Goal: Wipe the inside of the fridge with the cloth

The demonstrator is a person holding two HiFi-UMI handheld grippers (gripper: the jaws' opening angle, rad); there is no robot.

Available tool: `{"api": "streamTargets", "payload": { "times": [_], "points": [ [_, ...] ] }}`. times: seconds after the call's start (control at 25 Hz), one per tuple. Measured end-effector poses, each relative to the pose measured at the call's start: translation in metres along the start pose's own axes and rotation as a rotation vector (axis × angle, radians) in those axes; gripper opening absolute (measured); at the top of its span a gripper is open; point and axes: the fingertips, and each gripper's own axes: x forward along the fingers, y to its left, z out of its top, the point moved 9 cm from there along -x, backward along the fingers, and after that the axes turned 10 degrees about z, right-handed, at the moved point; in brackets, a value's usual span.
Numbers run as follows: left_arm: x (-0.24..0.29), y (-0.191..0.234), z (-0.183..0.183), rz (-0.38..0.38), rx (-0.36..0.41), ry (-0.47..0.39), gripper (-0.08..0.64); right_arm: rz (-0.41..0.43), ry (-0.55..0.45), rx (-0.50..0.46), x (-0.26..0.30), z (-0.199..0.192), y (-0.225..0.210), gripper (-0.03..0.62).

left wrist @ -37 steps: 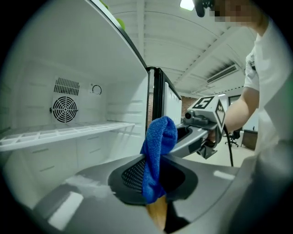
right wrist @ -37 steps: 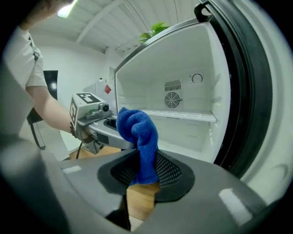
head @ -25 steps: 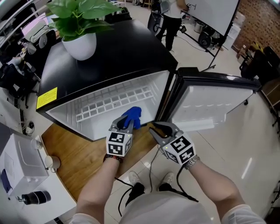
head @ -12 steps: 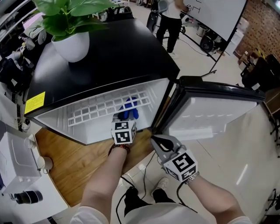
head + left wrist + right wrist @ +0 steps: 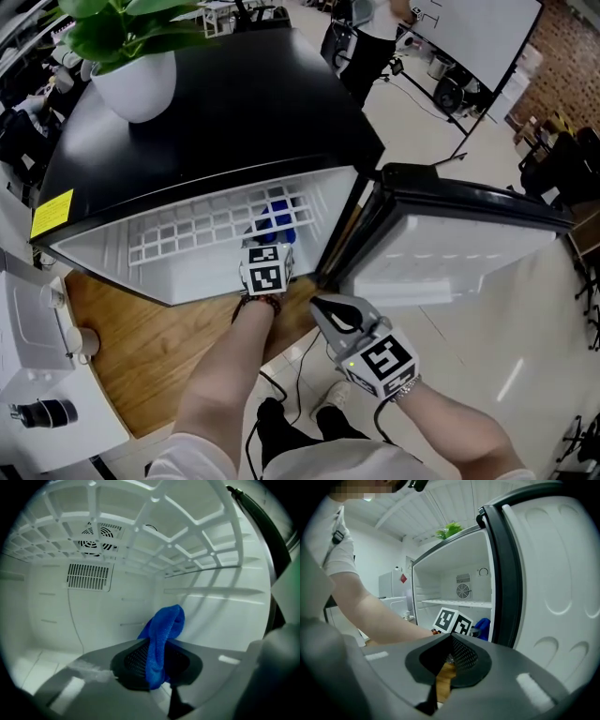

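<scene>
The blue cloth [image 5: 279, 218] is pinched in my left gripper [image 5: 266, 242], which reaches into the open white fridge [image 5: 112, 253] under the wire shelf [image 5: 178, 234]. In the left gripper view the cloth [image 5: 164, 630] stands up from between the two pads and droops forward, near the right inner wall. My right gripper [image 5: 324, 307] is shut and empty, hanging outside the fridge in front of the open door [image 5: 459, 248]. From the right gripper view I see its jaws [image 5: 450, 641] closed together, with the left gripper's marker cube [image 5: 454, 620] and the cloth [image 5: 483, 627] beyond.
A white pot with a green plant [image 5: 139, 82] stands on the fridge's black top. A fan grille [image 5: 96, 538] and a vent sit on the back wall. The door's black edge [image 5: 506, 569] is just right of my right gripper. A wooden floor panel [image 5: 141, 347] lies below.
My left gripper has pushed deeper into the fridge with the cloth, which now lies under the wire shelf. The right gripper's jaws, open before, have closed on nothing.
</scene>
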Motion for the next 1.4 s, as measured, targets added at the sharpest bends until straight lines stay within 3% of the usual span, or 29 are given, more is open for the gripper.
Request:
{"api": "streamTargets", "payload": {
  "times": [0.28,0.6,1.0,1.4],
  "points": [
    [0.01,-0.007,0.004,-0.04,0.015,-0.012,0.051,0.063,0.035,0.022,0.019,0.009,-0.01,0.002],
    [0.008,-0.025,0.004,-0.168,0.067,-0.01,0.049,0.162,0.102,0.048,0.031,0.027,-0.016,0.002],
    [-0.007,-0.028,0.0,-0.28,0.083,0.009,0.048,0.164,0.092,0.069,0.018,0.022,-0.012,0.002],
    [-0.039,-0.037,-0.006,-0.342,0.071,0.012,0.048,0.158,0.095,0.072,0.003,0.015,-0.004,0.002]
  ]
}}
